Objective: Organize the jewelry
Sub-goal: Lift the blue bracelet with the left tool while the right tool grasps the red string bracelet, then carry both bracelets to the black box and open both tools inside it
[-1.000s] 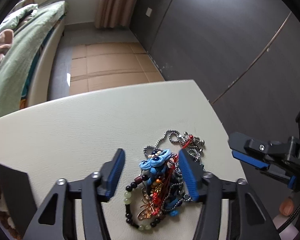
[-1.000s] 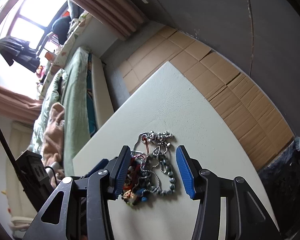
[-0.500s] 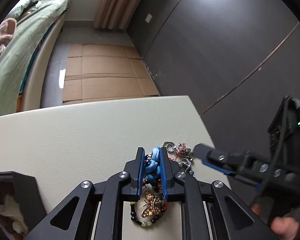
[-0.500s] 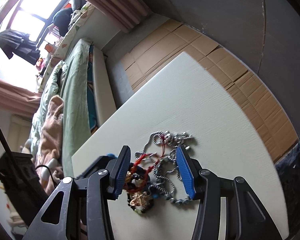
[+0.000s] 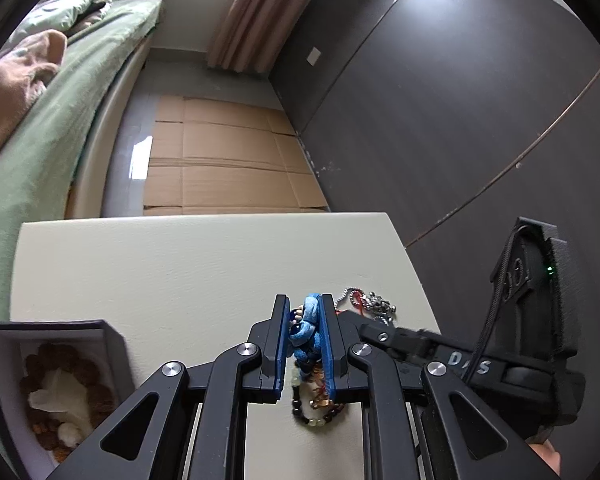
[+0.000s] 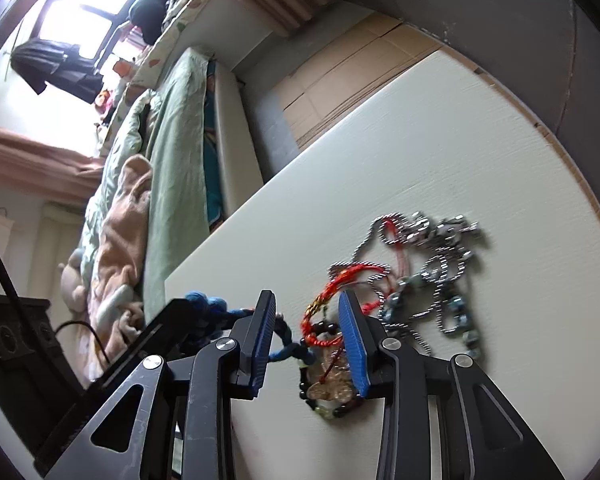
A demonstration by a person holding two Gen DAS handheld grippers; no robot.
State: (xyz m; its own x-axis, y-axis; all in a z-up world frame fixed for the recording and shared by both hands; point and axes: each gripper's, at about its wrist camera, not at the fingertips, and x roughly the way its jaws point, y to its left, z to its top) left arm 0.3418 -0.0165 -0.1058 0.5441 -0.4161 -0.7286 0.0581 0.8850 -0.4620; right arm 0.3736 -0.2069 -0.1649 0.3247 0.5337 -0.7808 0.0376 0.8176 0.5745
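A tangled jewelry pile lies on the white table [image 5: 180,272]. My left gripper [image 5: 304,316] is shut on a blue braided cord bracelet [image 5: 309,328] and holds it above a dark beaded bracelet [image 5: 316,412]. In the right wrist view the blue cord [image 6: 284,340] stretches left from the pile. My right gripper [image 6: 306,320] is open over a red cord bracelet [image 6: 332,284] and a gold butterfly charm [image 6: 332,388]. Silver ball chains [image 6: 432,248] lie to the right. The right gripper's body [image 5: 480,364] shows in the left wrist view.
An open jewelry box [image 5: 52,384] with brown beads and white padding stands at the table's left front. The table's far edge [image 5: 204,216] drops to a cardboard-covered floor. A bed [image 5: 40,120] is at left, a dark wall at right.
My left gripper closed on the blue cord bracelet and has lifted it, pulling the tangle. My right gripper moved closer to the pile and narrowed, still open.
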